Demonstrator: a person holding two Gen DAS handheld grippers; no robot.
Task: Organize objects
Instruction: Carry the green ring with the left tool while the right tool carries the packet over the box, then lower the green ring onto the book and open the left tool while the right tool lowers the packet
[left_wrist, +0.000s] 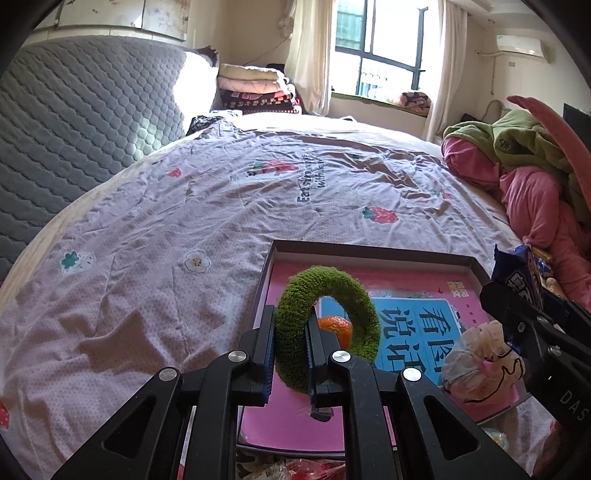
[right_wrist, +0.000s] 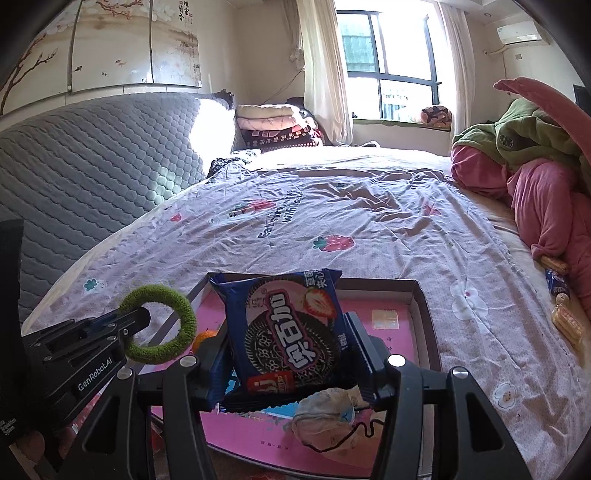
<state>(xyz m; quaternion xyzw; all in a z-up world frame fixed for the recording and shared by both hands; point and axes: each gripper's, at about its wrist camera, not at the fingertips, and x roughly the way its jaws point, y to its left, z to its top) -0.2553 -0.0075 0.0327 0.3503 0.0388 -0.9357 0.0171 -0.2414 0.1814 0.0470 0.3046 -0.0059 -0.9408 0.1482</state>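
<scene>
My left gripper (left_wrist: 290, 332) is shut on a fuzzy green ring (left_wrist: 328, 328), held upright over the near left part of a shallow box tray (left_wrist: 373, 252) with a pink printed floor. Inside the tray lie a small orange (left_wrist: 334, 326) and a crumpled clear bag (left_wrist: 476, 363). My right gripper (right_wrist: 288, 350) is shut on a blue cookie packet (right_wrist: 288, 332), gripped by its sides above the tray (right_wrist: 424, 314). The same ring (right_wrist: 162, 323) and left gripper (right_wrist: 138, 321) show at the left in the right wrist view. In the left wrist view the right gripper's packet (left_wrist: 517, 273) pokes in at the right edge.
The tray rests on a bed with a pale strawberry-print sheet (left_wrist: 184, 221). Pink and green clothes (left_wrist: 524, 166) pile up at the right. Wafer snacks and a small blue packet (right_wrist: 561, 295) lie on the sheet at the right. A grey quilted mattress (left_wrist: 74, 110) leans at the left.
</scene>
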